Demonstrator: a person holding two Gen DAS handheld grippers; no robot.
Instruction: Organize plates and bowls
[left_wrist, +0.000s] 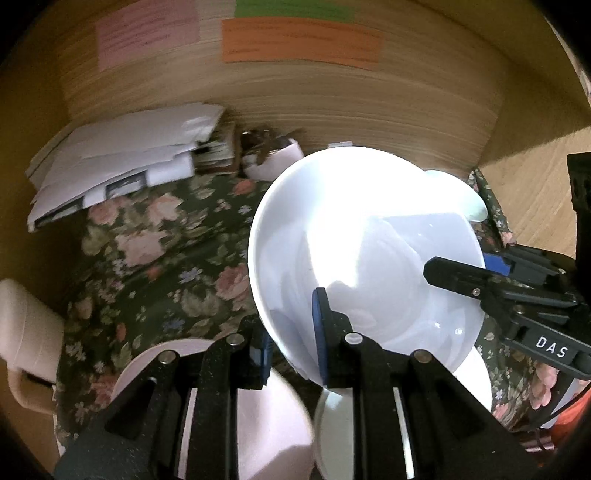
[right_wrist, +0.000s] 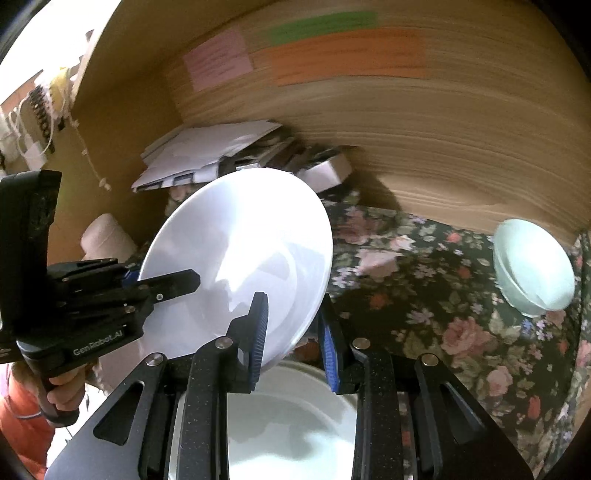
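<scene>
Left wrist view: white plate held tilted up off the floral tablecloth, lit hard by glare so its far rim washes out. Left gripper is clamped narrow on the plate's near-left rim, one blue pad inside the dish, the other behind it. Right gripper comes in from the right and pinches the right rim, top finger lying across the plate face. Looks like glazed ceramic or melamine, can't say which: stiff, smooth, slippery at the rim, likely breakable, so a rim pinch on opposite edges is the sensible hold and neither side should slacken alone. A pink plate and another white dish sit below, near the camera. Papers lie far left against the wooden wall. Right wrist view: same white plate stands steeply tilted, left of centre, its near-right edge caught between the right gripper pads, which are drawn in tight on the rim. Left gripper grips the left edge, a hand on its handle. Directly under the claw sits a larger white plate, probably the stack target. A pale green bowl rests well apart at far right on the cloth.
</scene>
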